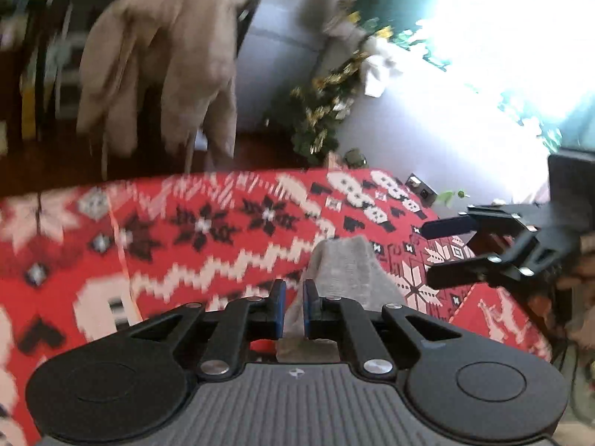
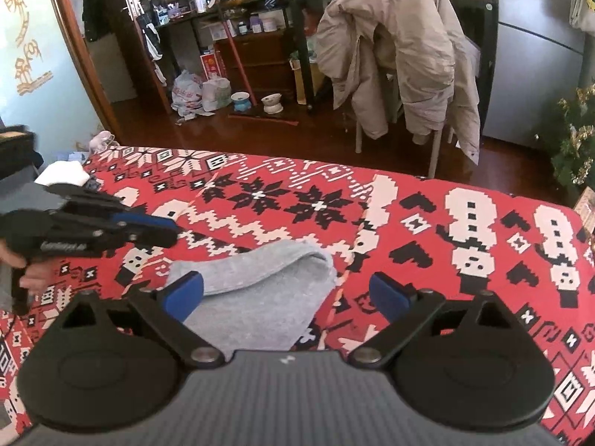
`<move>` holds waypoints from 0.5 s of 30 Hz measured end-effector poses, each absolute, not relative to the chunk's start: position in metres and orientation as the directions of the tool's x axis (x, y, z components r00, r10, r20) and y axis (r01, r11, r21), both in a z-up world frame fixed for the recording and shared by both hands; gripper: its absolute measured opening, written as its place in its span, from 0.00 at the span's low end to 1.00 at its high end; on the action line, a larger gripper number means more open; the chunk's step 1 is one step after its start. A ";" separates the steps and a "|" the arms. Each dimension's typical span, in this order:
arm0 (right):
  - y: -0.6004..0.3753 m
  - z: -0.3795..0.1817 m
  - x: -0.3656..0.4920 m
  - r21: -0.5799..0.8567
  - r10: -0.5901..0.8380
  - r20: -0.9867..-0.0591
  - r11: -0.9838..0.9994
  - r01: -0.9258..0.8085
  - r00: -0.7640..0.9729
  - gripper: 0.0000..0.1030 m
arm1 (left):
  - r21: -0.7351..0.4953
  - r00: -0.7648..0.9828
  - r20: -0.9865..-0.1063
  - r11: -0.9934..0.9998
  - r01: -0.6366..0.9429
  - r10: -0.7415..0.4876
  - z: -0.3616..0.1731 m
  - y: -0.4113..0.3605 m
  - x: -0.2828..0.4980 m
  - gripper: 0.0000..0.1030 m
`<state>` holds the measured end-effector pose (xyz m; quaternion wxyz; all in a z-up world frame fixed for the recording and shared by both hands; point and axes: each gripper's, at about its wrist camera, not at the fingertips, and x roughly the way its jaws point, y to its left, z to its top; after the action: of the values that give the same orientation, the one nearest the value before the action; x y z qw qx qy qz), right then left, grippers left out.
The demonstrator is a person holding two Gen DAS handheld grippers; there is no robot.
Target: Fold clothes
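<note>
A grey cloth (image 2: 260, 290) lies on the red patterned table cover (image 2: 409, 223), with one end doubled over into a soft fold. My left gripper (image 1: 293, 304) is at the cloth's left end, its blue pads nearly together with grey cloth (image 1: 346, 271) filling the narrow gap. In the right wrist view, the left gripper (image 2: 163, 232) sits at the cloth's left corner, held by a hand (image 2: 22, 271). My right gripper (image 2: 286, 291) hovers over the near edge of the cloth, open wide with nothing between its fingers. It also shows in the left wrist view, where the right gripper (image 1: 433, 252) is open.
A chair draped with a beige coat (image 2: 401, 48) stands past the table's far edge. Cluttered shelves (image 2: 238, 18) and bags (image 2: 197, 93) line the back wall. A small tinsel tree (image 2: 572, 141) stands at the right. A white folded item (image 2: 63, 174) lies at the table's left corner.
</note>
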<state>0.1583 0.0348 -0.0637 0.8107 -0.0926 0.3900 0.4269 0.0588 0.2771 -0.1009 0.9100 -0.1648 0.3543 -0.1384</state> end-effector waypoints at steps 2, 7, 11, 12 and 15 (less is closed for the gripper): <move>0.035 -0.065 0.157 0.190 0.622 -0.713 0.616 -0.765 0.324 0.95 | -0.418 0.698 -0.608 0.900 0.125 -0.379 -0.105 0.279 0.059 0.19; 0.034 -0.067 0.156 0.197 0.624 -0.716 0.610 -0.767 0.312 0.95 | -0.454 0.674 -0.620 0.884 0.109 -0.402 -0.113 0.281 0.059 0.35; 0.033 -0.068 0.158 0.206 0.625 -0.716 0.614 -0.762 0.311 0.95 | -0.482 0.655 -0.628 0.871 0.095 -0.420 -0.120 0.284 0.058 0.35; 0.033 -0.067 0.158 0.208 0.628 -0.712 0.614 -0.762 0.313 0.95 | -0.489 0.650 -0.630 0.867 0.092 -0.424 -0.121 0.284 0.058 0.35; 0.031 -0.063 0.160 0.216 0.638 -0.701 0.615 -0.758 0.318 0.95 | -0.510 0.636 -0.635 0.857 0.081 -0.438 -0.126 0.286 0.057 0.37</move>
<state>0.1604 0.0312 -0.0630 0.8082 -0.0766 0.3929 0.4320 0.0574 0.2857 -0.1260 0.8765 -0.2231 0.4001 -0.1481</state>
